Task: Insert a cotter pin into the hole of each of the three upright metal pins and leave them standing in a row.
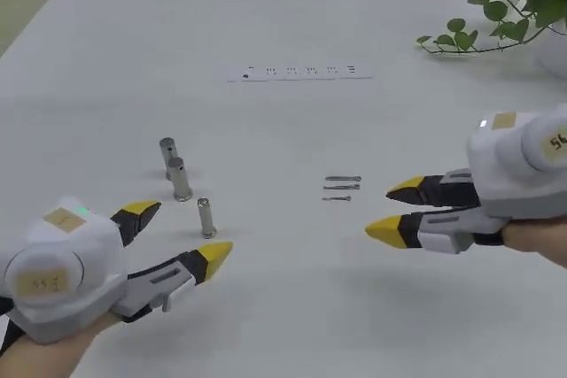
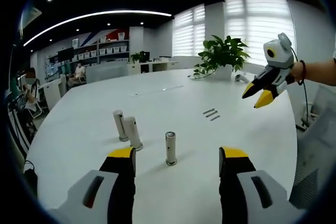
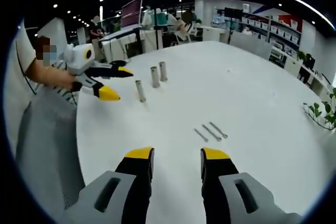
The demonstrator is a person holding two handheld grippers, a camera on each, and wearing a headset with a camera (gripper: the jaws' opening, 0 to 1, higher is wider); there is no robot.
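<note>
White surface (image 1: pixel 292 6) carries three upright pins (image 1: pixel 180 179) beside your left tool (image 1: pixel 190 229); cotters (image 1: pixel 342 187) lie near your right tool (image 1: pixel 383 210). Both tools gape wide, empty. Pins stand close: a nudge could topple one, and thin cotters may slip.

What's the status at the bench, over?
Left gripper open, empty, beside three upright grey metal pins. Right gripper open, empty, near three small silver cotter pins lying flat. Nothing blocking either.
</note>
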